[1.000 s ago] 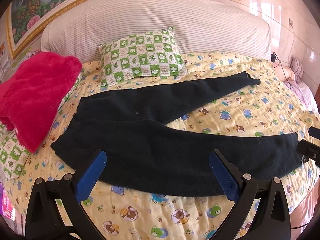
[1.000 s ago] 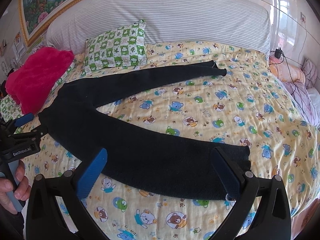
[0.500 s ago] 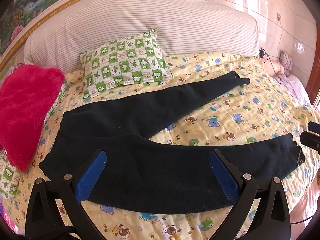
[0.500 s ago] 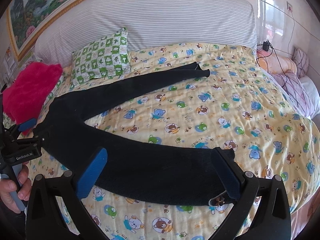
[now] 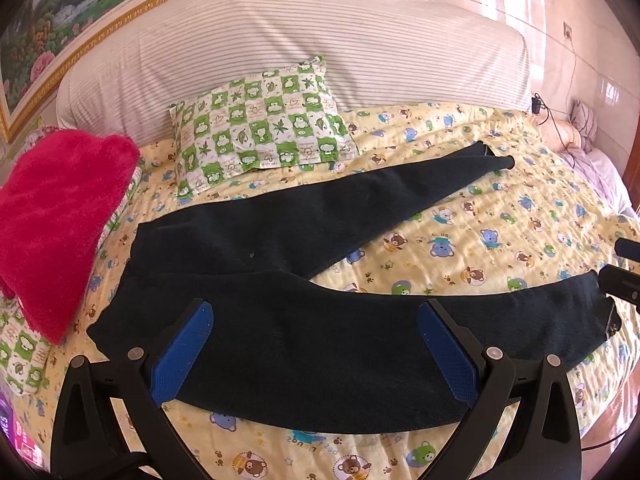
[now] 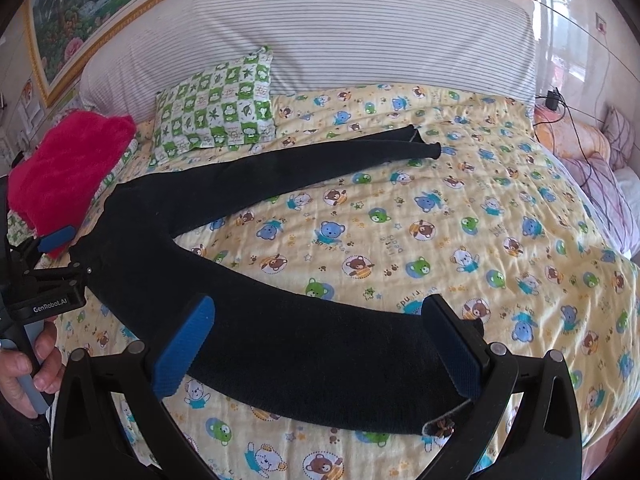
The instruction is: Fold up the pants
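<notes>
Pants (image 5: 304,320), dark, lie flat with legs splayed in a V.

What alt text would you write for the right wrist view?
Dark navy knit pants lie spread in a V on a yellow bear-print bedsheet, the near leg between the open blue-padded right hand-held gripper. Behind: a green checked pillow and a red fluffy blanket.

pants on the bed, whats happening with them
A person is holding a pair of tongs in each hand over dark pants spread flat on a bear-print bedsheet, legs splayed apart in a V. The left tongs hover open near the waist end, and the right tongs hover open around the cuff end of the nearer leg. Neither has closed on the fabric, so no fold has been made yet. A checked pillow and a red blanket lie nearby.
</notes>
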`<state>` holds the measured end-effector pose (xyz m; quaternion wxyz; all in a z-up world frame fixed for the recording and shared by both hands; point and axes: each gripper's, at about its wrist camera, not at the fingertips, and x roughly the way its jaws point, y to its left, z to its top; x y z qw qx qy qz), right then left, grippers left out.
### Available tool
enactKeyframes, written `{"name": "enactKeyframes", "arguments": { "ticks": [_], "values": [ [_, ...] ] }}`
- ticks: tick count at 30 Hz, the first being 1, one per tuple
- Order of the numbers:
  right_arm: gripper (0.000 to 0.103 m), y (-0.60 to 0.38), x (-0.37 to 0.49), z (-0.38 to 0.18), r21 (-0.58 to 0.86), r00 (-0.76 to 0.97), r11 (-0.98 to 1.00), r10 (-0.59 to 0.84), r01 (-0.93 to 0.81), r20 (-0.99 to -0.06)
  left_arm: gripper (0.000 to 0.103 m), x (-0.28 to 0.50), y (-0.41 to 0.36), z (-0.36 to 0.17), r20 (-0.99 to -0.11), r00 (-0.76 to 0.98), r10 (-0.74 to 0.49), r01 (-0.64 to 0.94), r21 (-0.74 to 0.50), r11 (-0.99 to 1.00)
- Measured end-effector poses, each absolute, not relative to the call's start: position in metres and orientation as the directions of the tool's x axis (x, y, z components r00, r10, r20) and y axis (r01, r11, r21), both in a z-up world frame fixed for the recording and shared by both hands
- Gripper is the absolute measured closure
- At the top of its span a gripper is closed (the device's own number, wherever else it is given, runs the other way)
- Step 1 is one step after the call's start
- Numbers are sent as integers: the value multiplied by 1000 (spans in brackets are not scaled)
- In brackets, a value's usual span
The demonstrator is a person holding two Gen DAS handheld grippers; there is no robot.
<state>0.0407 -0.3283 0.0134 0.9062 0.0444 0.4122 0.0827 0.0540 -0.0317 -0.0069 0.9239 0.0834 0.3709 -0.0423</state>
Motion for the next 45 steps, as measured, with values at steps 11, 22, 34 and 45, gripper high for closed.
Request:
{"name": "enactKeyframes", "arguments": {
  "ticks": [11,22,34,45],
  "values": [
    [0,-326,60,19,118,644,976,208,-181,-736,0,65,-28,-2,-686,728,-18,142,125,982],
    [0,-334,86,22,115,625,966,238,-231,-743,0,90,-27,-7,-703,711,-20,138,112,984],
    [0,-340,110,16,100,610,965,232,-243,-758,0,116,-31,-15,-717,697,-19,158,127,979],
    [0,-351,152,3,133,586,958,262,-254,-767,0,157,-39,-22,-729,684,-28,191,142,971]
  ]
}}
